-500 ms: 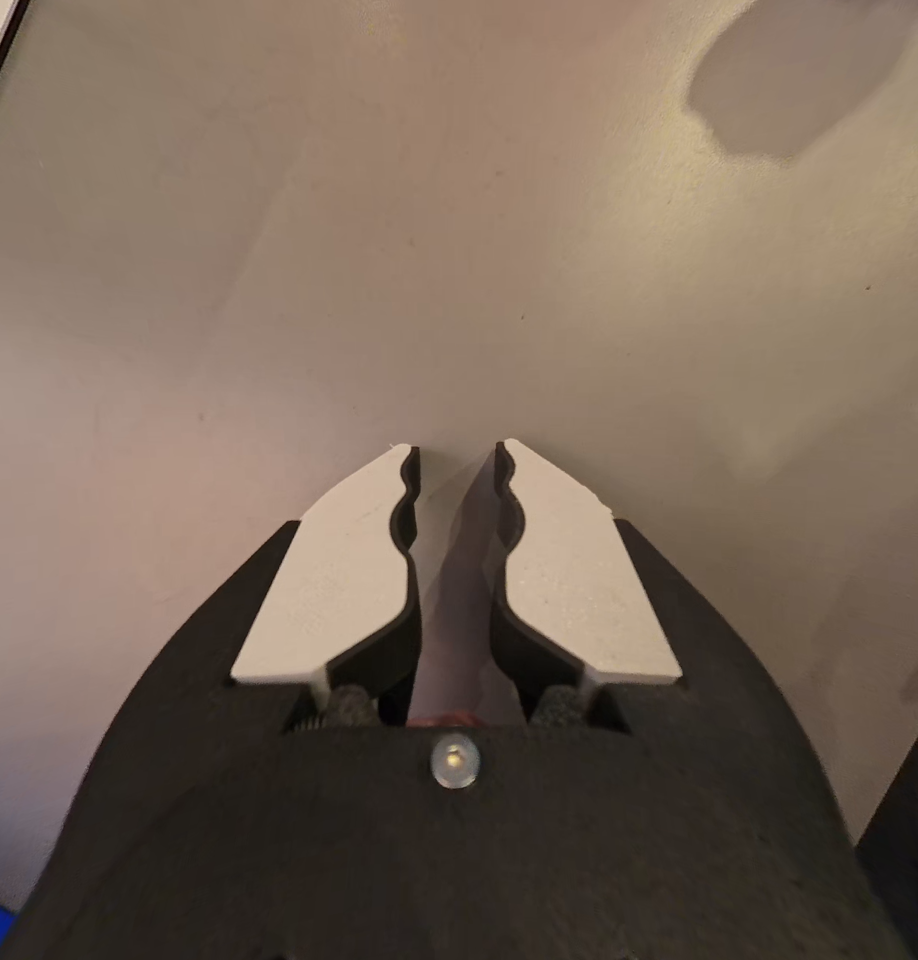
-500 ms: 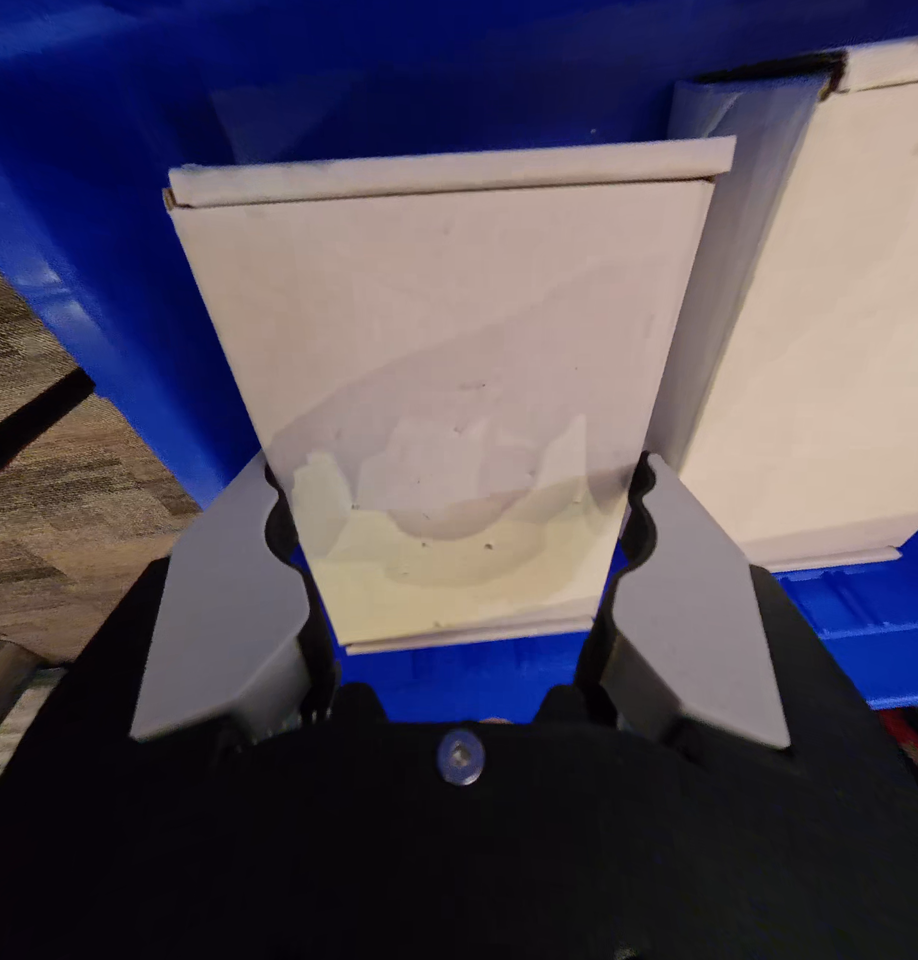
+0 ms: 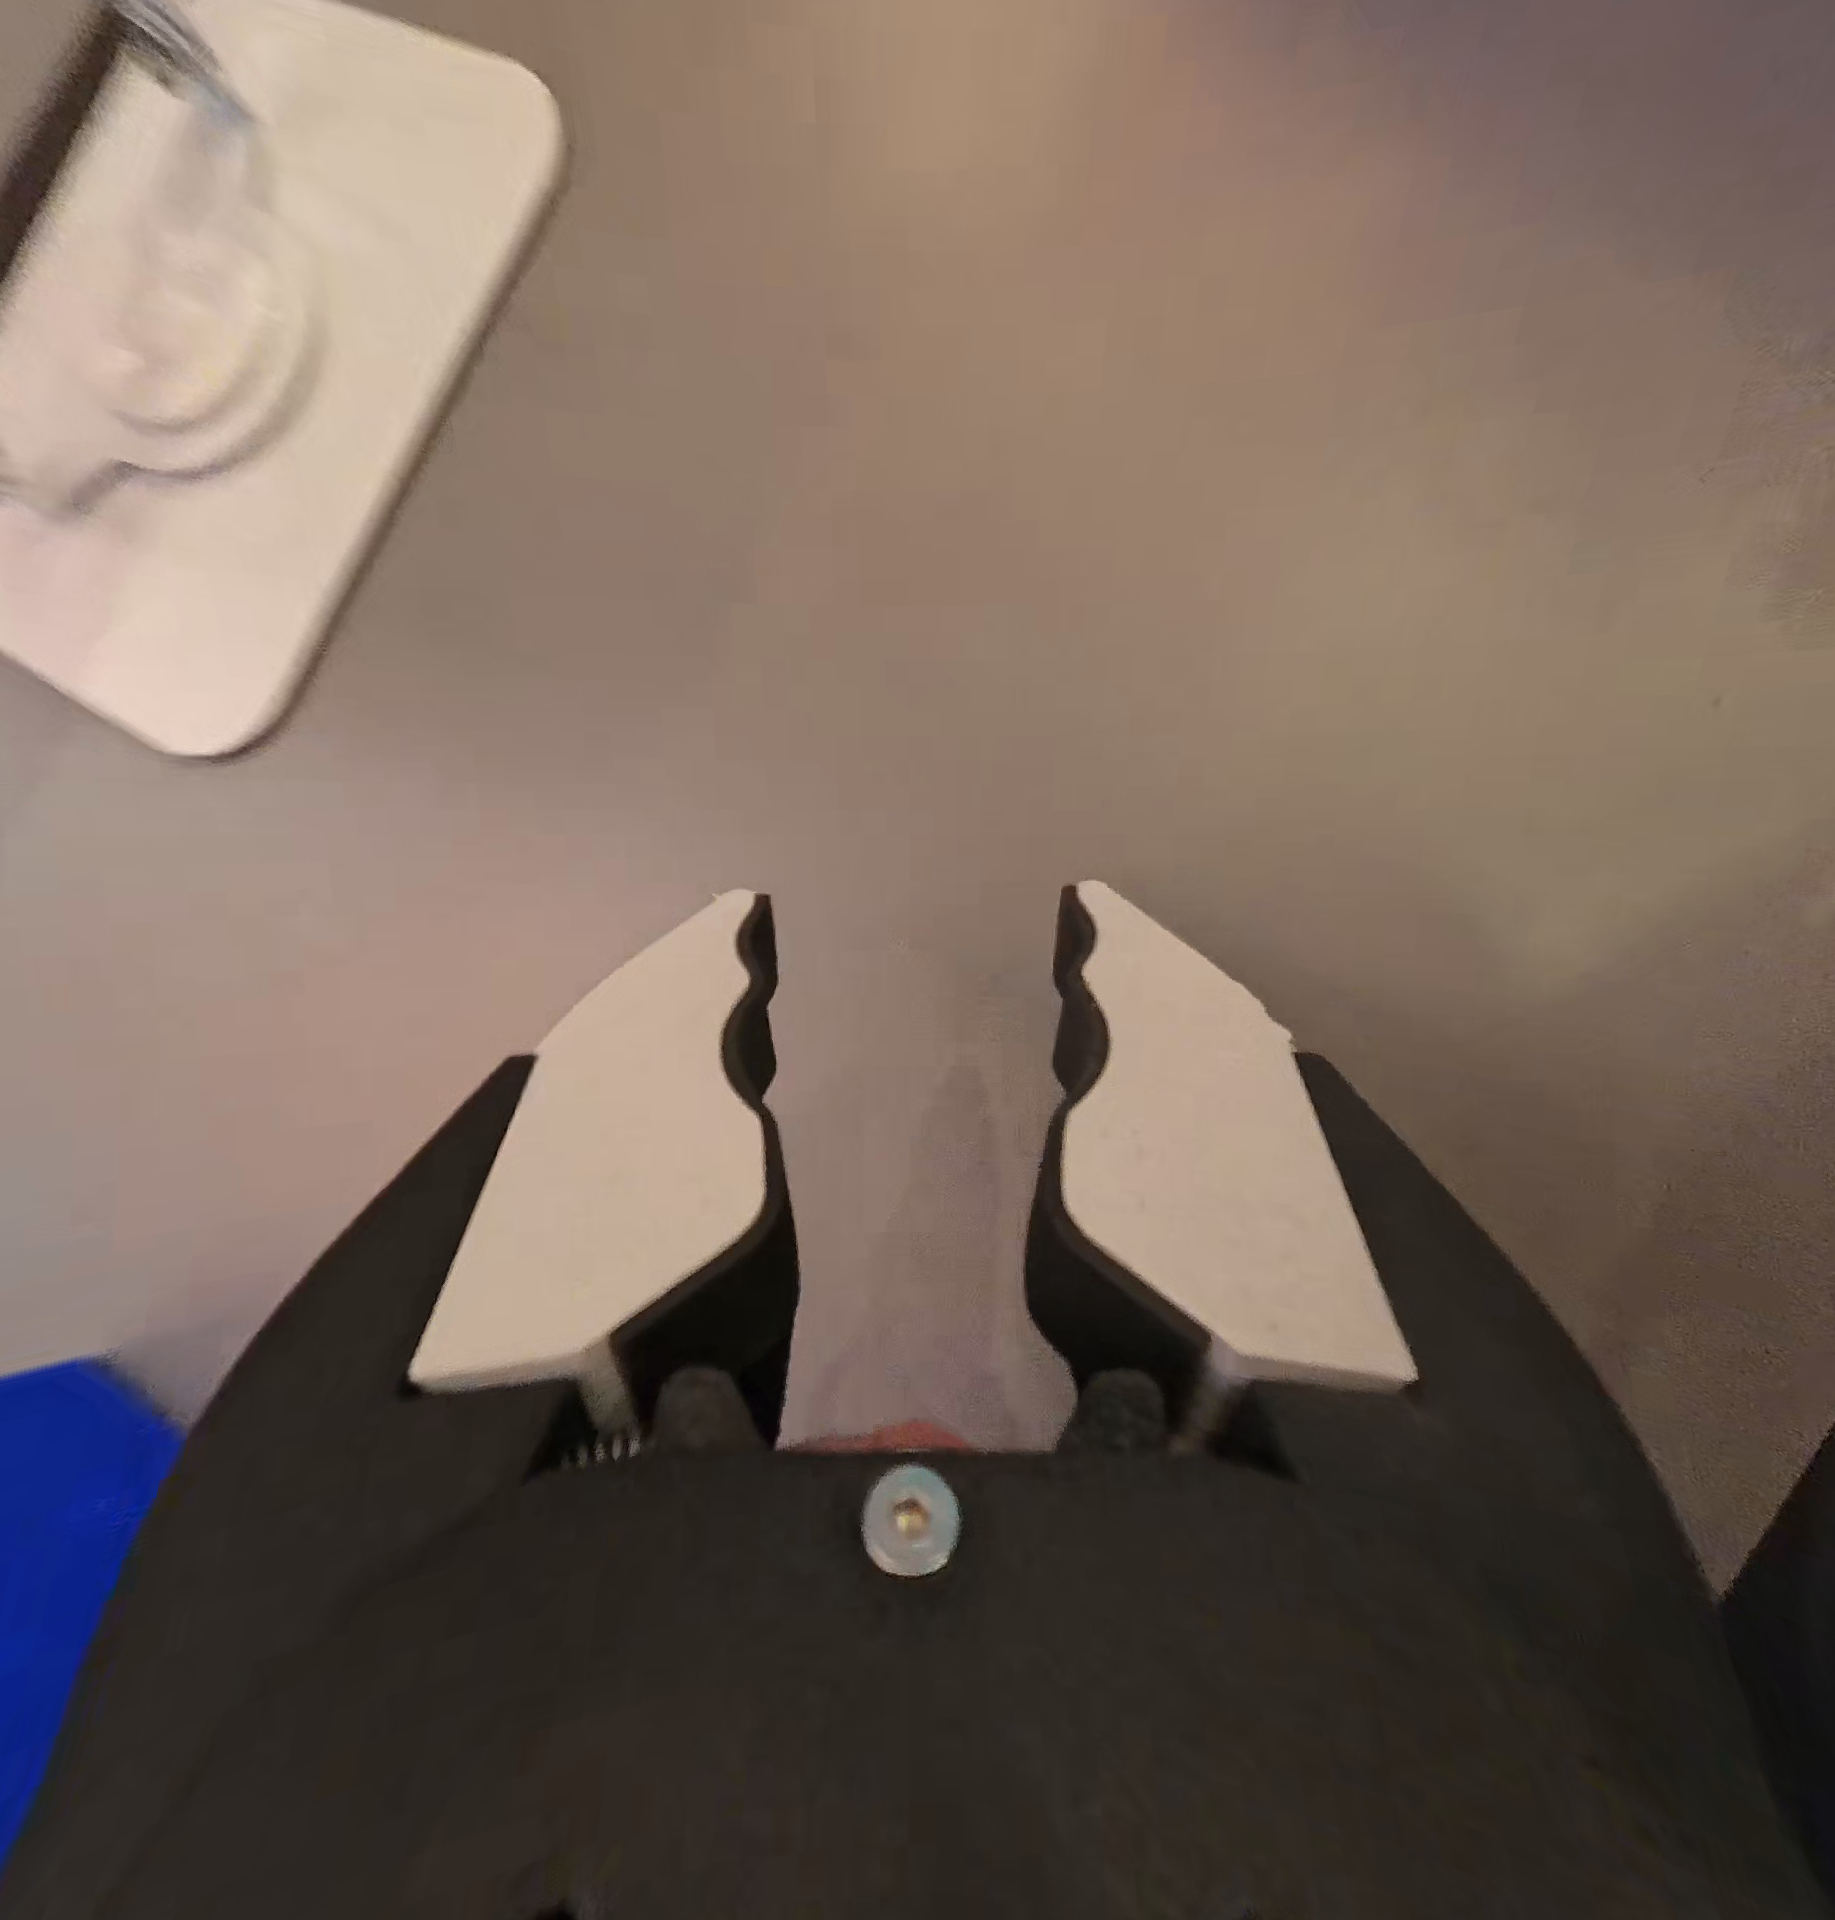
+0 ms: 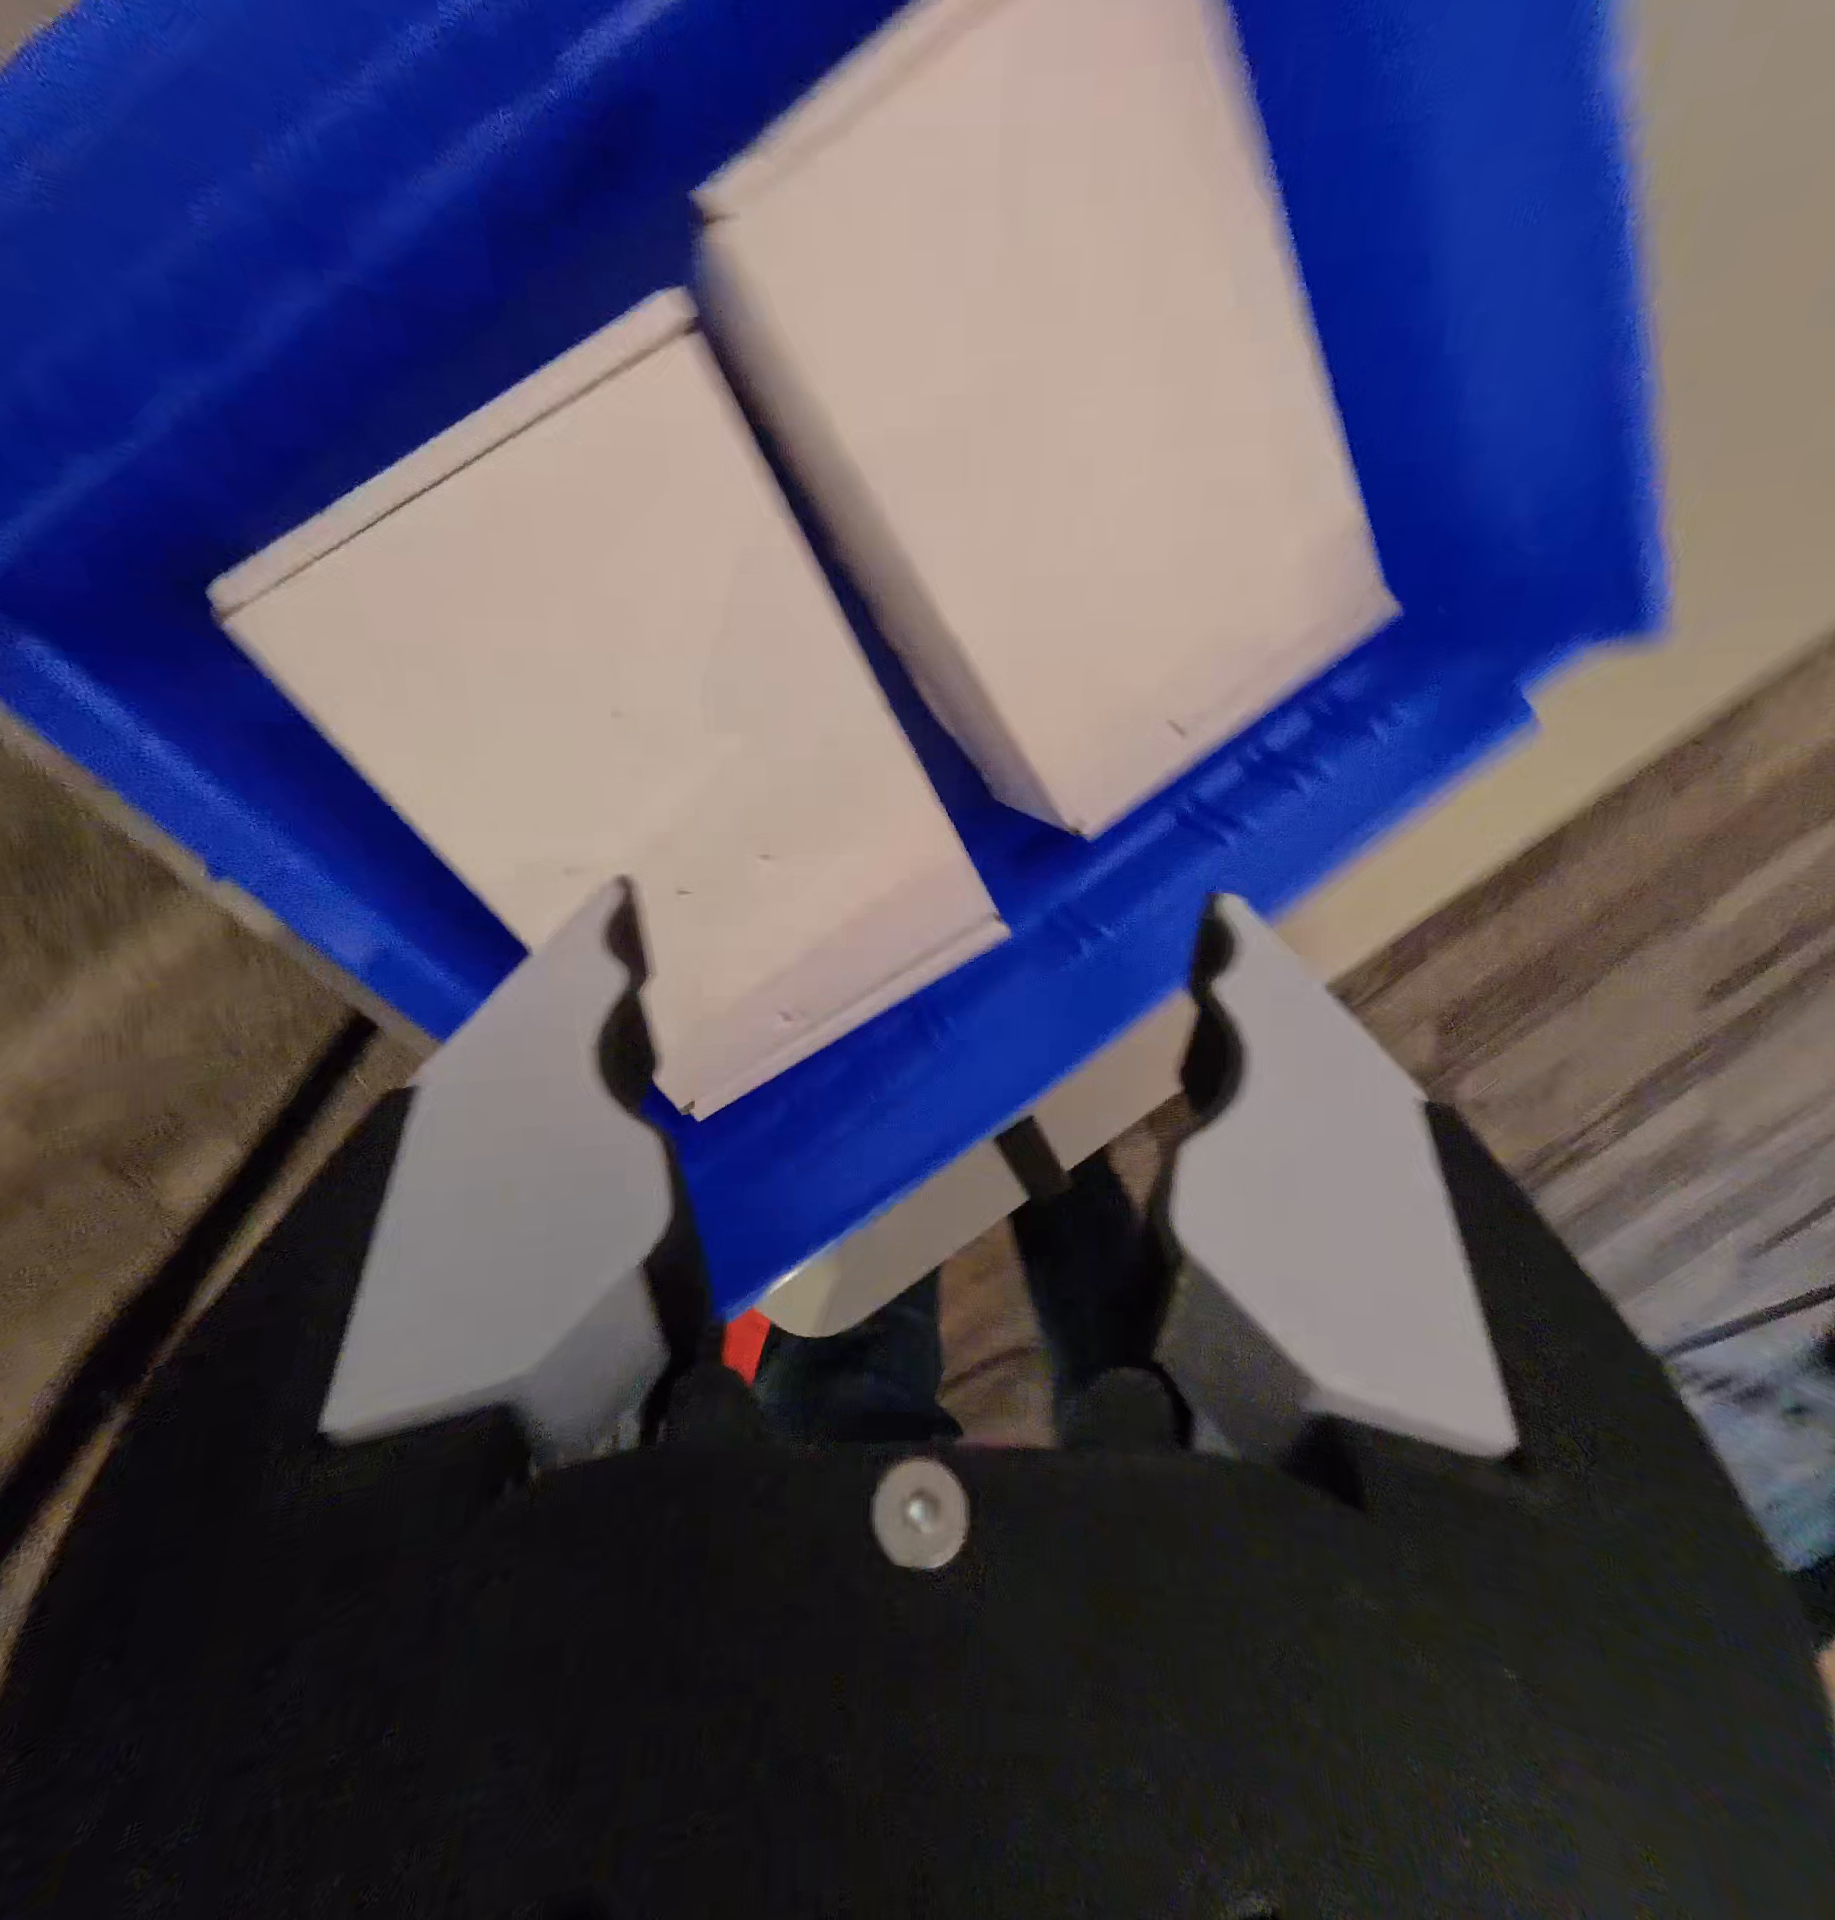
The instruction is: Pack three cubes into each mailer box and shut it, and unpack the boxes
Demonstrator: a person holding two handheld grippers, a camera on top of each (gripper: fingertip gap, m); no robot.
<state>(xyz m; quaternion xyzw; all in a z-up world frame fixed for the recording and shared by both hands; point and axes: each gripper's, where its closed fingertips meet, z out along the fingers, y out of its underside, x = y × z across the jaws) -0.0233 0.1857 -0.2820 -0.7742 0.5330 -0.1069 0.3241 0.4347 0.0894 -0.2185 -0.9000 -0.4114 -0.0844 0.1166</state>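
Right hand-held gripper point(image 4: 918, 940) gapes empty above two shut mailer boxes point(image 4: 622, 665) in the blue bin point(image 4: 1495, 343); left hand-held gripper point(image 3: 915, 935) half-open, empty. Next likely needs regrasping a box.

I see a smooth, matt grey tabletop point(image 3: 1100, 416) with a faint sheen. My left tool point(image 3: 914, 914) has matt, pale plastic fingers point(image 3: 622, 1164), dark inner pads and a grainy black body with a bright metal screw point(image 3: 910, 1536). A white, smooth plate point(image 3: 217, 416) bears a glassy, blurred part. Under my right tool point(image 4: 918, 914), two mailer boxes point(image 4: 601, 686) look like matt white cardboard, lightly scuffed; the blue bin point(image 4: 1100, 997) is smooth, slightly glossy plastic. The floor point(image 4: 1619, 935) shows mottled, wood-like streaks.
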